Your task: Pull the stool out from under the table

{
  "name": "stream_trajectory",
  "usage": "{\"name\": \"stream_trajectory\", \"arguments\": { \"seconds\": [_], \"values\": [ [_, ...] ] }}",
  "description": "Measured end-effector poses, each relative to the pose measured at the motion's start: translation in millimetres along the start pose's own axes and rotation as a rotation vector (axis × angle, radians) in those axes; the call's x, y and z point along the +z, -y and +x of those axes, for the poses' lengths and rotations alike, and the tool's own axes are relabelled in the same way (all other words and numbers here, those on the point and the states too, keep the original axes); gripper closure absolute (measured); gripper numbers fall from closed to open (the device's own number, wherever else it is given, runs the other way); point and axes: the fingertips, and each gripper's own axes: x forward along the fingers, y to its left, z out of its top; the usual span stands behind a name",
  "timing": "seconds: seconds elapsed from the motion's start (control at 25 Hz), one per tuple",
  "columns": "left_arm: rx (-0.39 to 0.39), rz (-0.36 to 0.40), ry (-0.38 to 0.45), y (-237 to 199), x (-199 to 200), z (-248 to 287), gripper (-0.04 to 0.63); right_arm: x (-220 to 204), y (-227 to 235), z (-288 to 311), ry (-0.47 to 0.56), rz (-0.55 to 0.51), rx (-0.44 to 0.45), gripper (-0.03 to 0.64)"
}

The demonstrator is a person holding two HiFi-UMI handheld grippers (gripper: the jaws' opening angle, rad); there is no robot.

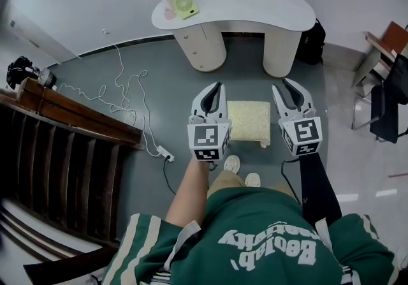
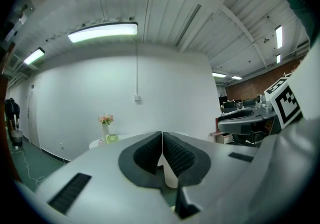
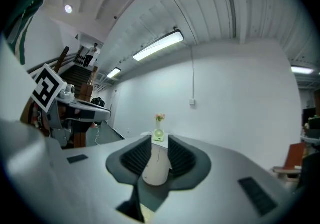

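The stool stands on the floor well clear of the worktop, with open floor between its far edge and the two pedestal legs. Its near edge is just beyond the person's feet. As the task wants it, then, it lies out from under.

The left claw hangs over the stool's left side with its pads closed together and nothing held. The right claw hangs over the right side with its pads a narrow gap apart, also holding nothing (only the far pedestal shows through the gap).

Neither claw touches the stool, so the scene fits a pull that is over and let go. It fits equally a pause before a last tidy of the stool's position.

My judgement is that the care needed here is mostly about not undoing a good placement. If the stool is gripped again, both claws should take opposite sides low down and at matching spots. That way it slides straight rather than twisting or tipping on its legs.

The padded top looks soft, so pinching it would give a poor hold compared with the frame. There is little room left toward the feet, and the white cable trails on the floor to the left.
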Motion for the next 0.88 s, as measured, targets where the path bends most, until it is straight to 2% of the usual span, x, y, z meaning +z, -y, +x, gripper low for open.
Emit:
{"name": "stream_trajectory", "arguments": {
  "seconds": [0.04, 0.08, 0.12, 0.24, 0.48, 0.88],
  "values": [
    [-0.003, -0.009, 0.007, 1.0, 0.8, -0.9, 0.589, 1.3, -1.1, -1.6, 0.009, -0.002, 0.006, 0.53],
    [-0.006, -0.014, 0.011, 1.7, 1.4, -1.6, 0.591, 3.0, -1.9, -3.4, 0.019, 0.002, 0.014, 0.607],
    [-0.007, -0.013, 0.014, 1.8, 2.3, -2.2, 0.591, 4.9, -1.8, -5.0, 0.029, 0.01, 0.022, 0.614],
    [0.003, -0.001, 0.028, 1.0, 8.4, -3.8, 0.591, 9.8, 4.9, -8.0, 0.045, 0.029, 0.023, 0.614],
    [0.008, 0.021, 0.043, 0.2, 17.2, -2.0, 0.592, 15.3, 11.4, -9.0, 0.051, -0.033, 0.018, 0.614],
    [0.004, 0.027, 0.05, -3.7, 19.3, 3.5, 0.592, 20.7, 19.0, -6.0, 0.057, -0.047, -0.019, 0.614]
  ]
}}
